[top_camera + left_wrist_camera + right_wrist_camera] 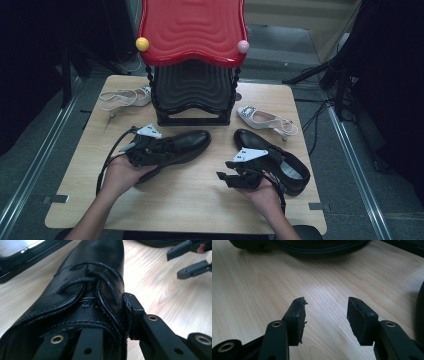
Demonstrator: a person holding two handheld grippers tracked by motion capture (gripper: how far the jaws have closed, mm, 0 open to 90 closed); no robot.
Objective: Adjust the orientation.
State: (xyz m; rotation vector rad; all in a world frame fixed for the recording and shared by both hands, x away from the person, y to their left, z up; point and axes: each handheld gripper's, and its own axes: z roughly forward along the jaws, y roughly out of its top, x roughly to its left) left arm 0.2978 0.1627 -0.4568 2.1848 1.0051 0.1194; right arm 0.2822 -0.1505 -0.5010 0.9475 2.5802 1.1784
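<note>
Two black leather lace-up shoes lie on the wooden table (195, 195). My left gripper (164, 148) is shut on the side wall of the left black shoe (187, 142) by its opening. In the left gripper view one jaw is inside the left black shoe (82, 277), the other presses from outside, and my left gripper (113, 315) pinches the leather beside the laces. My right gripper (225, 179) stands open just above the bare table, left of the right black shoe (285, 162). The right gripper (328, 312) holds nothing.
A red-and-black shoe rack (192, 60) stands at the back centre. One white heeled sandal (122, 97) lies at its left and another white sandal (265, 119) at its right. The right gripper (190, 262) appears far off in the left gripper view.
</note>
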